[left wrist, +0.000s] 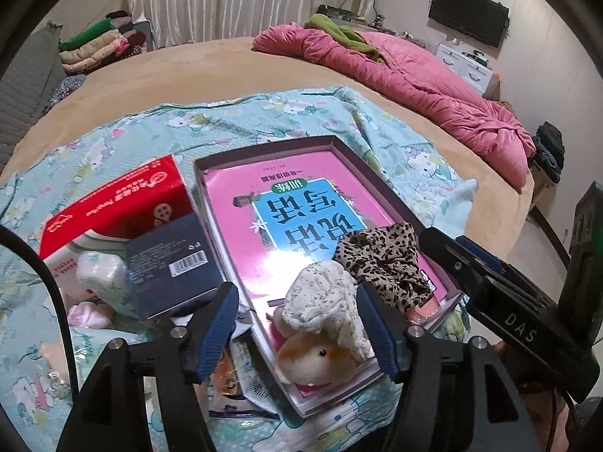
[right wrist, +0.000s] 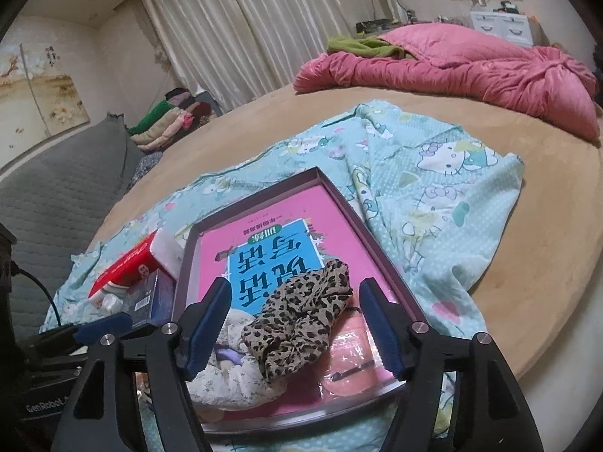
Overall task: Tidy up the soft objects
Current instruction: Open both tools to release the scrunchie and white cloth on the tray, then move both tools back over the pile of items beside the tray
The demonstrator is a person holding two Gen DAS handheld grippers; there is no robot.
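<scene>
A shallow box tray (left wrist: 264, 149) holding a pink book lies on a teal cartoon-print cloth. At its near end rests a small plush hamster (left wrist: 324, 339) wrapped in white floral cloth, with a leopard-print scrunchie (left wrist: 384, 263) right behind it. My left gripper (left wrist: 294, 301) is open, its blue pads on either side of the plush without squeezing it. In the right wrist view the tray (right wrist: 252, 197) shows again, and my right gripper (right wrist: 294, 293) is open around the scrunchie (right wrist: 301, 320), which lies loose on the tray beside the floral plush (right wrist: 233, 380).
Left of the tray are a red box (left wrist: 120, 203), a dark blue box (left wrist: 169, 263) and a white packet (left wrist: 101, 275). The teal cloth (right wrist: 433, 196) covers a tan bed. A pink quilt (right wrist: 471, 67) lies at the far side, folded clothes (left wrist: 101, 41) at the back left.
</scene>
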